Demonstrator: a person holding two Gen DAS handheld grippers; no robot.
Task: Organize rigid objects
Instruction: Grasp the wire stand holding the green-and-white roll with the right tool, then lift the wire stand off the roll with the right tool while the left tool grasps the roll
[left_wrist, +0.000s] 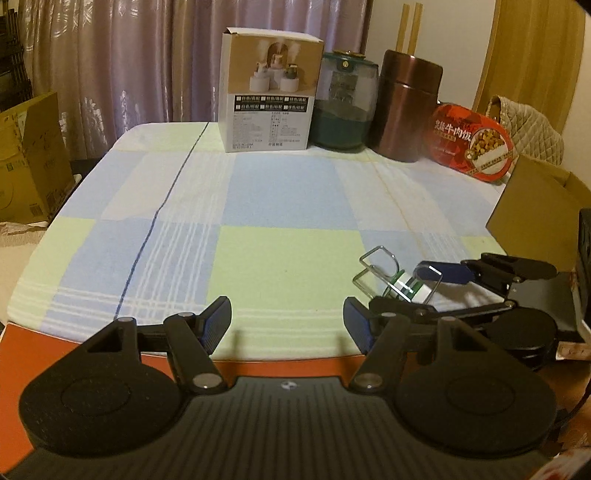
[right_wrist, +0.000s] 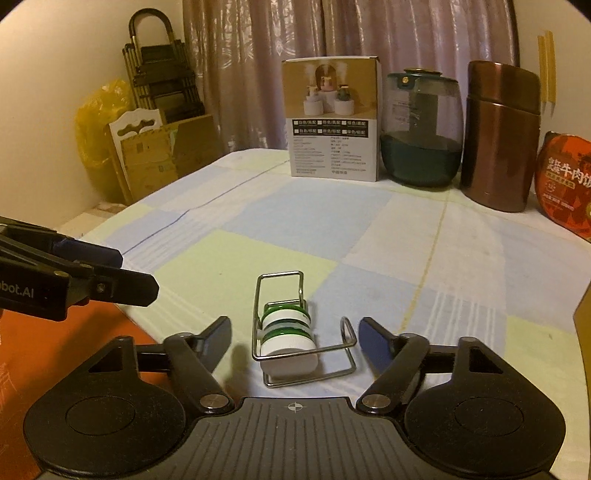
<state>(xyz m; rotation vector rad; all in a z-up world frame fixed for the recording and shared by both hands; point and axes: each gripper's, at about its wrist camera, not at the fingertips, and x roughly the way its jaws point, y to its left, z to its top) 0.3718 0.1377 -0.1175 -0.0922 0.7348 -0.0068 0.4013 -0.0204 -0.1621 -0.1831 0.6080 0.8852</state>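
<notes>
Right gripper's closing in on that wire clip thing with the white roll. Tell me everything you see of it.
The wire holder is a bent frame of thin shiny metal wire, lying on its side on the checked cloth near the table's front edge. Inside sit two white rolls with green rims. One rectangular loop points away from the camera; a curled end sticks out to the right. It lies between the right gripper fingers, whose pads show a gap on both sides. Nothing else touches it.

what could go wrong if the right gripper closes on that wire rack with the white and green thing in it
1. The wire rack is thin and springy; the right gripper has open jaws straddling it and may catch only one wire, so it twists or slips.
2. The white and green piece looks loosely seated and might roll out if the rack tilts.
3. The left gripper, open and empty, hovers close by, so the two could bump.
</notes>
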